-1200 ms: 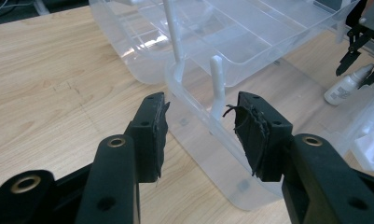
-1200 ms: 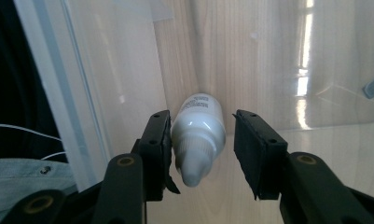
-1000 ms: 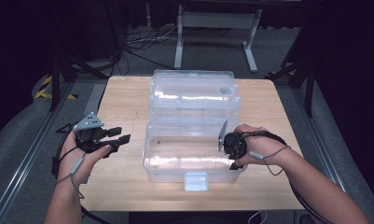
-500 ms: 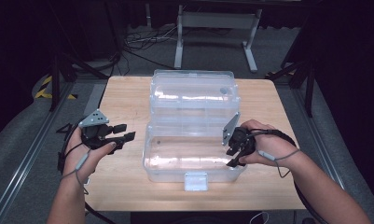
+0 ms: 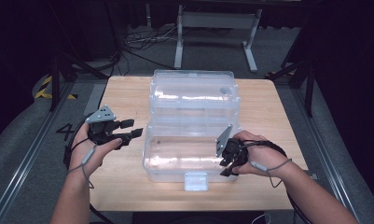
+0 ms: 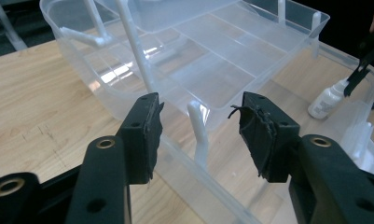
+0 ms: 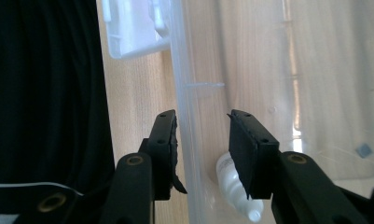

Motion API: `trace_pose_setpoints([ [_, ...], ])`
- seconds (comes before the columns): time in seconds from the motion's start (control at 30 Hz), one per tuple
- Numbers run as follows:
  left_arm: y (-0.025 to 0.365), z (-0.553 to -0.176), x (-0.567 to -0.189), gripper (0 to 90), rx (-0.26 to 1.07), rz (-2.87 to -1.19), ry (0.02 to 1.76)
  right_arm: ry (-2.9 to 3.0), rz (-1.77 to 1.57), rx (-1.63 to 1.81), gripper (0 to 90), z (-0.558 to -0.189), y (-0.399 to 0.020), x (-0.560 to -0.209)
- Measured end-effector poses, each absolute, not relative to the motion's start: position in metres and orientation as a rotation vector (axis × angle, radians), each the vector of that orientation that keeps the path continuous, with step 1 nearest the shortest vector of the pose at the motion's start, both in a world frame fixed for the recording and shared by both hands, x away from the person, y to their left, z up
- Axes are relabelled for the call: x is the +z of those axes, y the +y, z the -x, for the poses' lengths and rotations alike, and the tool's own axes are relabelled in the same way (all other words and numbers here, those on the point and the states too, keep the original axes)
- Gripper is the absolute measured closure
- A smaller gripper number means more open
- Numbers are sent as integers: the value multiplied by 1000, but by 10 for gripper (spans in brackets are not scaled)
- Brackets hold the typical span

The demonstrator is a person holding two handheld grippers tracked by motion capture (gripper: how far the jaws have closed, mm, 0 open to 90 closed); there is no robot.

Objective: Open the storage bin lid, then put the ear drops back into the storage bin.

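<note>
On the left, the left gripper point(image 5: 128, 135) hovers just beside the left wall of the clear plastic hinged storage box point(image 5: 175, 161) on the light wooden table point(image 5: 124, 93), its jaws apart, just opening, nothing between them. On the right, the right gripper point(image 5: 227, 163) straddles the box's right wall, its jaws apart and closing; a small white dropper bottle point(image 7: 233, 186) lies inside.

Wooden table point(image 5: 128, 93); open clear plastic box point(image 5: 191, 112) resting at centre.
</note>
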State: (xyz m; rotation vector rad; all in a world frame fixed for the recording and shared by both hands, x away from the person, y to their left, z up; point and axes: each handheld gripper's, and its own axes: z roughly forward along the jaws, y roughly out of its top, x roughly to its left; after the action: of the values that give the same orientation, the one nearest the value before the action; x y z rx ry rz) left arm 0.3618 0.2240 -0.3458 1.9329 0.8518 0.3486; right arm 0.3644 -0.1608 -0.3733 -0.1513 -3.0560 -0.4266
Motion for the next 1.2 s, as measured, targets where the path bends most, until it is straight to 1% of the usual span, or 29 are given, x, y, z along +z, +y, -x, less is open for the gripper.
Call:
trace_pose_setpoints([
  [0.17,220,-365,-346,443,352,-1910,855,-3037,150,-420,655,-366,-160,-386],
  [0.3,218,-366,-347,422,349,-1900,853,-3036,136,-407,687,-365,-158,-394],
  [0.43,217,-368,-348,417,359,-1906,853,-3042,102,-402,785,-361,-157,-401],
  [0.47,217,-368,-348,416,368,-1906,852,-3045,99,-394,795,-360,-157,-402],
  [0.77,214,-371,-344,395,430,-1889,835,-3088,84,-401,820,-356,-155,-404],
  [1.0,206,-377,-341,396,422,-1897,802,-3092,115,-464,823,-353,-159,-405],
  [1.2,191,-385,-335,397,410,-1915,758,-3093,135,-507,821,-353,-162,-406],
])
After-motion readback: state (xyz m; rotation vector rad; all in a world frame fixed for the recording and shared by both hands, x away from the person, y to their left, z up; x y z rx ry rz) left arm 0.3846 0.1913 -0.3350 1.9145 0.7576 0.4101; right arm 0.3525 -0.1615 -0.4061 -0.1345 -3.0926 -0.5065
